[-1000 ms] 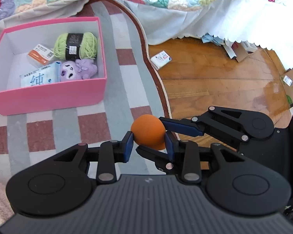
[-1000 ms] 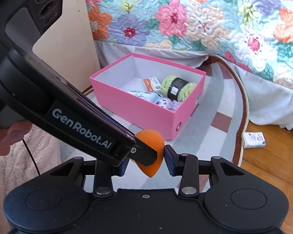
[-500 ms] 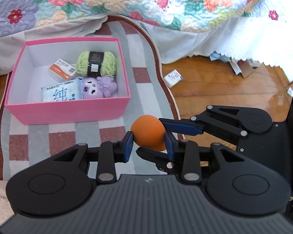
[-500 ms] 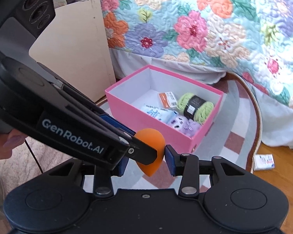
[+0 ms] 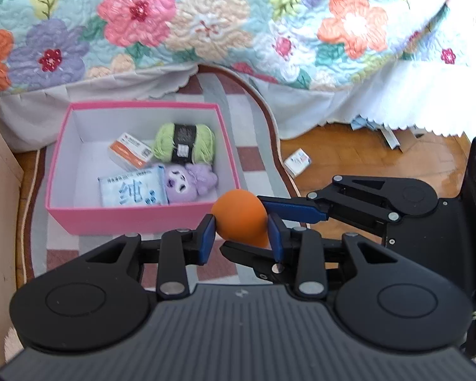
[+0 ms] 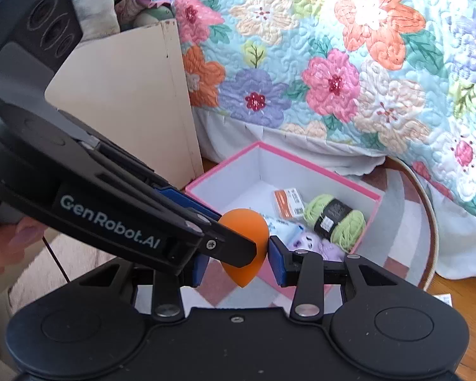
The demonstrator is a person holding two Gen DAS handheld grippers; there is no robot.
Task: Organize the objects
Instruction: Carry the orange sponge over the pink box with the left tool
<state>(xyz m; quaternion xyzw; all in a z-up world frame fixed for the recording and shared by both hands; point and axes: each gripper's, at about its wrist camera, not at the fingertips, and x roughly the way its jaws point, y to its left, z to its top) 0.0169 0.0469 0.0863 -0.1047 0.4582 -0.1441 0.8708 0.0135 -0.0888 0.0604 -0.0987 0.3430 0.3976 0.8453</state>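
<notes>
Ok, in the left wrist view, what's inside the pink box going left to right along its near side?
Along the near wall of the pink box: tissue pack → purple plush toy. Just beyond its right corner, outside the box, is the orange sponge held by both jaws.
</notes>
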